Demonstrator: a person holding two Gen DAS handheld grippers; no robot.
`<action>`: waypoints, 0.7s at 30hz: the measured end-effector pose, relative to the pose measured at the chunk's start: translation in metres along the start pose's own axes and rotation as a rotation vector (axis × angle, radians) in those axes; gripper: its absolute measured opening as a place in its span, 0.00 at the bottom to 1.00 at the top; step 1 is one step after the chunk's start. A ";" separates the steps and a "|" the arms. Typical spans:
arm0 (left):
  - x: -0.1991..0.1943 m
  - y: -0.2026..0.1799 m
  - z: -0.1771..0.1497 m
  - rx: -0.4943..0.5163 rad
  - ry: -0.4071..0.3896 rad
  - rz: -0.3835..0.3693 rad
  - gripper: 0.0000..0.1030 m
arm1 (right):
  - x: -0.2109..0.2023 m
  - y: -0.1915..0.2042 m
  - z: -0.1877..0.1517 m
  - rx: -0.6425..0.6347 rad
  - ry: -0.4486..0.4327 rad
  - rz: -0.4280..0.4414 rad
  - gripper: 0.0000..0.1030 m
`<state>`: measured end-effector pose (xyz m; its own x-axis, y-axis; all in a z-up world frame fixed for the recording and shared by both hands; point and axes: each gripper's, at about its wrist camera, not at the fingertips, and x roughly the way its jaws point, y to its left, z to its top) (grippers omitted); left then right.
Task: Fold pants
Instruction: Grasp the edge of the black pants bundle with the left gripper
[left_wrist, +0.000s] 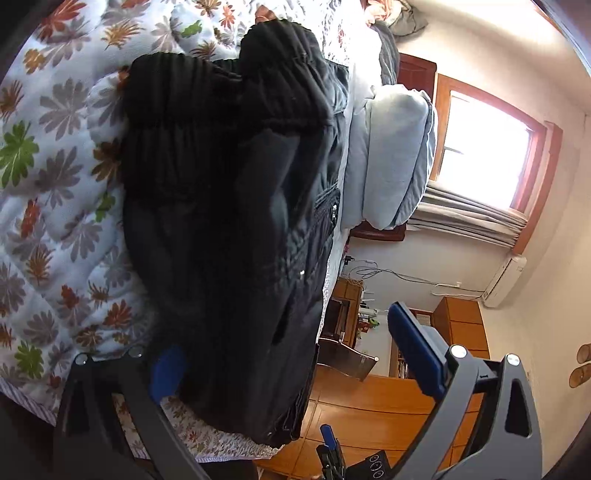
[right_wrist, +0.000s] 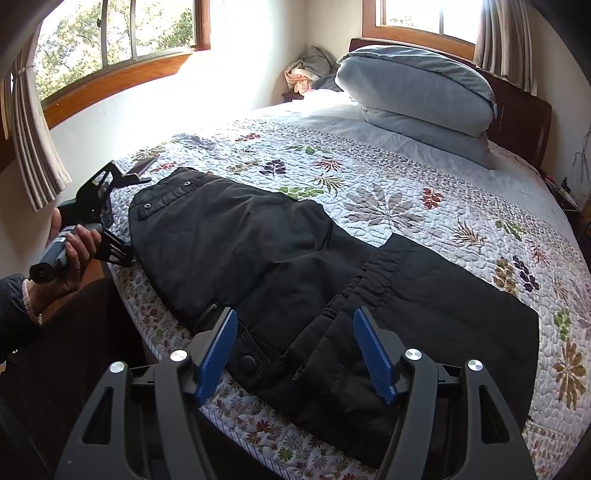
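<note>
Black padded pants (right_wrist: 280, 258) lie flat along the near edge of the bed, folded over on themselves, waistband and snap toward me. My right gripper (right_wrist: 295, 350) is open and hovers just above the waist part, blue pads on either side of it. My left gripper (right_wrist: 122, 210) is at the pants' far left end, held by a hand. In the left wrist view the pants (left_wrist: 229, 206) fill the middle; the left gripper (left_wrist: 291, 362) is open, with one blue pad under the fabric edge and the other clear of it.
The bed has a floral quilt (right_wrist: 388, 192). Folded blue bedding (right_wrist: 417, 92) is stacked at the headboard. Windows with curtains line the walls. Wooden floor and furniture (left_wrist: 458, 325) lie beyond the bed's edge.
</note>
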<state>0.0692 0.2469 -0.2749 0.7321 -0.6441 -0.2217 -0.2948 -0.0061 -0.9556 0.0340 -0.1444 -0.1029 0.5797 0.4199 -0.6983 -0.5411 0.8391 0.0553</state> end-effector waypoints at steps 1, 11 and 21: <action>0.000 0.001 0.002 -0.015 0.006 0.001 0.95 | 0.001 -0.001 -0.001 0.003 0.004 -0.003 0.65; 0.000 -0.007 0.000 -0.056 -0.035 0.066 0.87 | 0.005 -0.004 -0.009 0.000 0.026 -0.021 0.66; -0.002 -0.023 -0.012 0.045 -0.052 0.166 0.17 | 0.010 -0.008 -0.017 0.019 0.038 -0.028 0.67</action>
<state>0.0668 0.2391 -0.2502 0.7068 -0.5927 -0.3863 -0.3877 0.1322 -0.9123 0.0340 -0.1527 -0.1220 0.5702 0.3832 -0.7266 -0.5134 0.8567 0.0490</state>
